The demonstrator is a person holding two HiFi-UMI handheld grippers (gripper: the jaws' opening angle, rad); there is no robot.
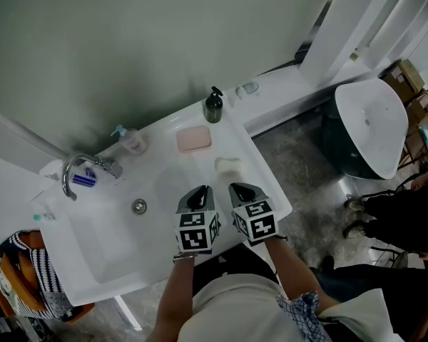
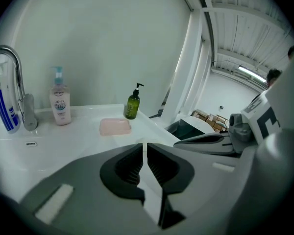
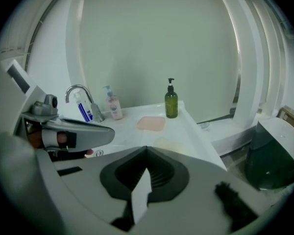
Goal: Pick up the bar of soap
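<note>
Your right gripper (image 1: 244, 187) hovers close to the right edge of the white surface (image 1: 269, 191), where it drops to the floor. The basin (image 1: 118, 244) lies to the left of your left gripper (image 1: 200, 189), and the wall closes off the back. Bare surface lies open ahead of both grippers. The pale bar of soap (image 1: 228, 164) rests flat just ahead of the right gripper, untouched. A pink block (image 1: 193, 140) and a green bottle (image 1: 213, 105) stand beyond it. The right gripper is clenched and empty. The left gripper is closed to a thin slit and also empty.
</note>
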